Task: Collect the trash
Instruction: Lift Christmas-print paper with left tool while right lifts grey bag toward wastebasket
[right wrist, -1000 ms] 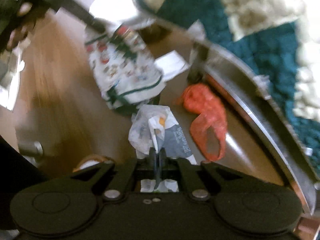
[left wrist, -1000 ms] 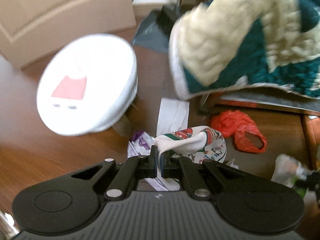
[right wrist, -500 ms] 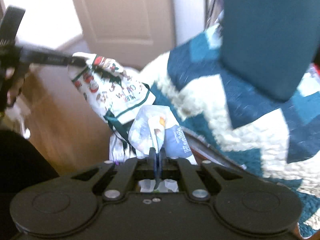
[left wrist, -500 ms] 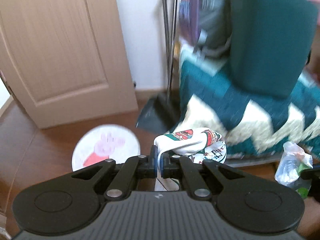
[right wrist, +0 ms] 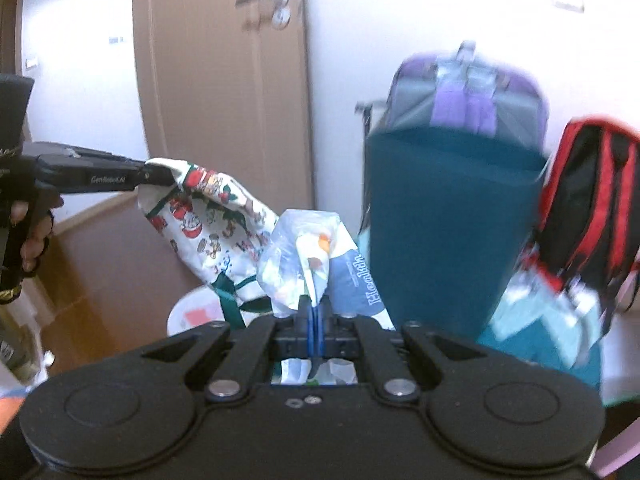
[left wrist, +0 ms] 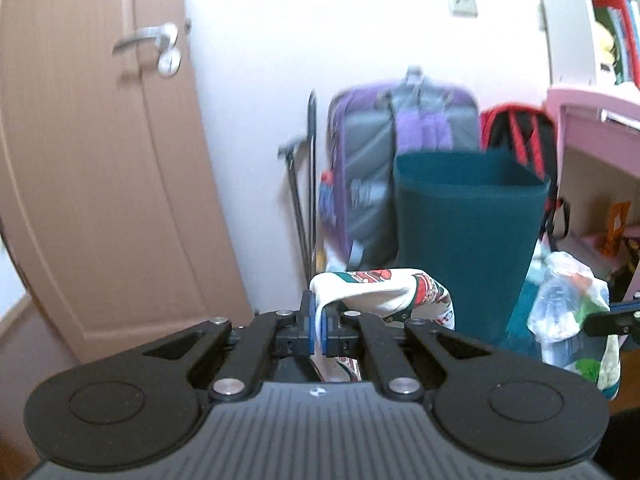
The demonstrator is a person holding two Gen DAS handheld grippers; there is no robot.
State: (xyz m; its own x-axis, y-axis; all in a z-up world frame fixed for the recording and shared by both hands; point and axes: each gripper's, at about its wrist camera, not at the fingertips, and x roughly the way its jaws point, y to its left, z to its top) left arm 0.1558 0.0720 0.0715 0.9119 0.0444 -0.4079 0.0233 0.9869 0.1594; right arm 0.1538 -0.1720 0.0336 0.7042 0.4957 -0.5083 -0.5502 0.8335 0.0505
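Observation:
My left gripper (left wrist: 319, 320) is shut on a white Christmas-print bag (left wrist: 384, 292) and holds it in the air. The same bag (right wrist: 208, 216) hangs from that gripper (right wrist: 154, 174) at the left of the right wrist view. My right gripper (right wrist: 316, 316) is shut on a crumpled clear and blue plastic wrapper (right wrist: 312, 256), also held up in the air. That wrapper (left wrist: 568, 300) shows at the right of the left wrist view, with the right gripper's fingertips (left wrist: 612, 318) on it.
A dark teal chair back (left wrist: 464, 224) stands straight ahead, with a purple and grey backpack (left wrist: 396, 152) and a red and black backpack (right wrist: 588, 208) behind it. A brown door (left wrist: 92, 160) is at the left. A round white stool (right wrist: 196, 312) stands on the floor below.
Both grippers have risen from near the floor to chair height with their loads. The floor litter, the red bag and the quilt have dropped out of view.

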